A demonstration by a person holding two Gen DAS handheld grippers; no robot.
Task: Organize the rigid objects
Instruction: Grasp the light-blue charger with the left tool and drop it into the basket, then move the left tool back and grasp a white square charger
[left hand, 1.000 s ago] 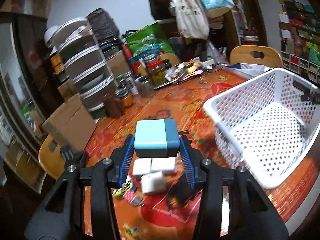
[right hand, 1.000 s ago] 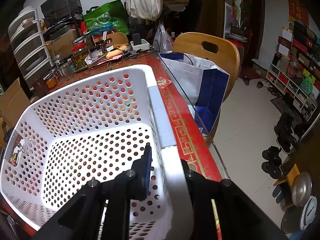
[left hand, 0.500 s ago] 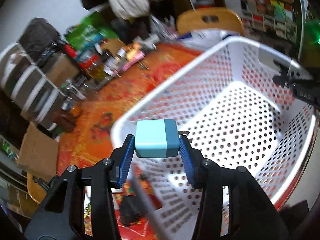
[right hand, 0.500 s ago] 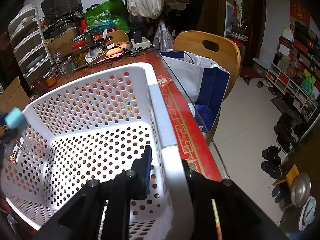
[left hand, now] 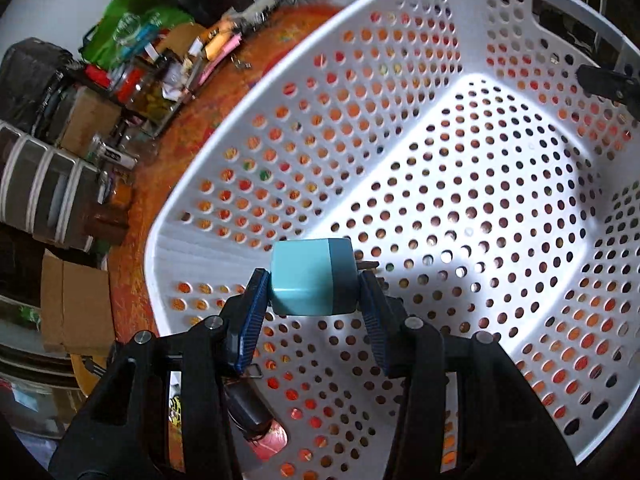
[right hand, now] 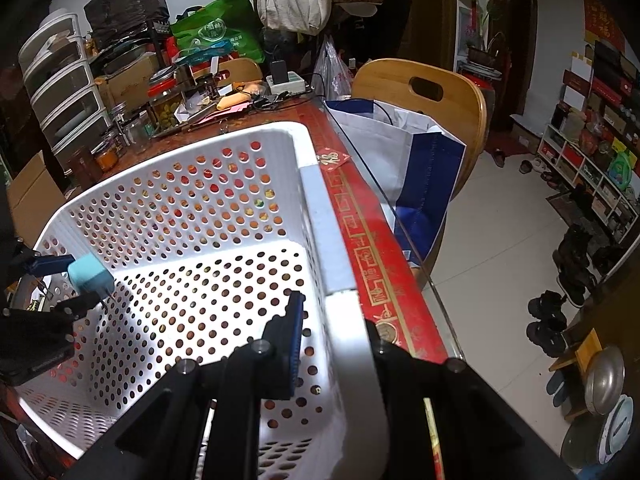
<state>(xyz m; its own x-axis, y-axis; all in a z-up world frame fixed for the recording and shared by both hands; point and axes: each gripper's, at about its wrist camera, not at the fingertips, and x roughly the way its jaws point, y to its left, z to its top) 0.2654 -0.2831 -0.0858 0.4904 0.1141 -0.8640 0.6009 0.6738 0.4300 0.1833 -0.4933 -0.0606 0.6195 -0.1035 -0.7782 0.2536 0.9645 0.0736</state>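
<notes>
My left gripper [left hand: 313,286] is shut on a light-blue and teal charger block [left hand: 312,282] with metal prongs. It holds the block above the inside of the white perforated basket [left hand: 440,208], near its left wall. The block also shows in the right wrist view [right hand: 90,274], over the basket's left side. My right gripper [right hand: 334,320] is shut on the basket's right rim [right hand: 344,344], one finger [right hand: 294,328] inside the wall. The basket [right hand: 192,280] holds nothing else.
The basket stands on a red patterned table [right hand: 360,248]. Jars, boxes and plastic drawers [right hand: 64,92] crowd the table's far left. A wooden chair [right hand: 420,96] with a blue-white bag stands beyond the right edge. Small items [left hand: 256,420] lie under my left gripper.
My left gripper has carried the charger block from over the table to above the inside of the basket. My right gripper has stayed clamped on the basket rim.
</notes>
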